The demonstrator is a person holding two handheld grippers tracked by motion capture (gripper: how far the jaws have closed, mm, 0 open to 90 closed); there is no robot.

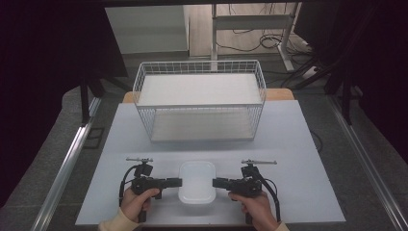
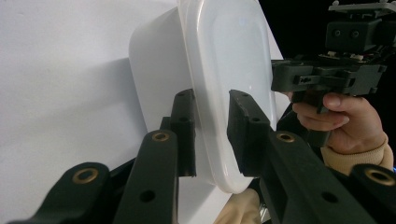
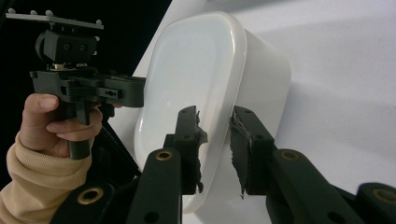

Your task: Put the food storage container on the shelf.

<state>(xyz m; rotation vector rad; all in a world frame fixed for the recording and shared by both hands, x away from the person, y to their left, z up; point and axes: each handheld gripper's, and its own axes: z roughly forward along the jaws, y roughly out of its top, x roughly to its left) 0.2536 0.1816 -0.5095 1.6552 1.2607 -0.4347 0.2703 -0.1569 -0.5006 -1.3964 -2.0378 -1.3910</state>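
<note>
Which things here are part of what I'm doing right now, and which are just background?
In play:
- white lidded container, on the table between both grippers
- left gripper, jaws open astride its rim
- right gripper, jaws open astride the opposite rim
- wire basket behind it, a likely destination

Background:
- cables on the floor
- desk frame beyond the table
</note>
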